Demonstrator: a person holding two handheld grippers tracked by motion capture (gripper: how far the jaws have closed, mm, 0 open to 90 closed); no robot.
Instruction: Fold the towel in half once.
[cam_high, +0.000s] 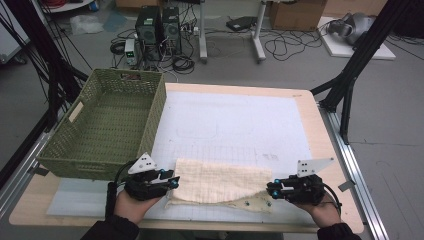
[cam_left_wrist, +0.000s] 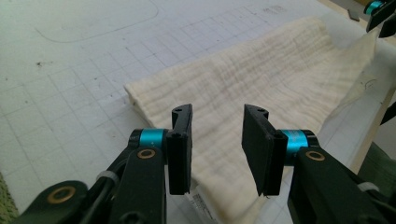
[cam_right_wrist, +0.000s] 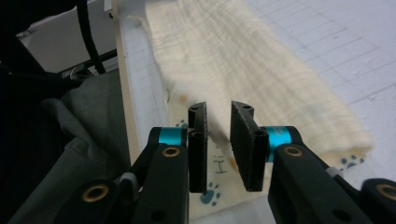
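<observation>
Near edge of the desk (cam_high: 310, 107): the left gripper (cam_high: 171, 181) is sitting at the left end of the folded cream cloth (cam_high: 220, 182), jaws standing moderately apart with nothing clamped between them. The right gripper (cam_high: 272, 190) is sitting at the cloth's right end, jaws parted narrowly, gripping nothing, over the paw-print underside. Farther off, the cloth is lying on the white gridded mat (cam_high: 235, 125), with the green woven basket (cam_high: 75, 155) standing at far left.

Only legible text: "Hi" printed on the cream cloth (cam_right_wrist: 224, 164) near its table-edge corner, beside blue paw prints.
</observation>
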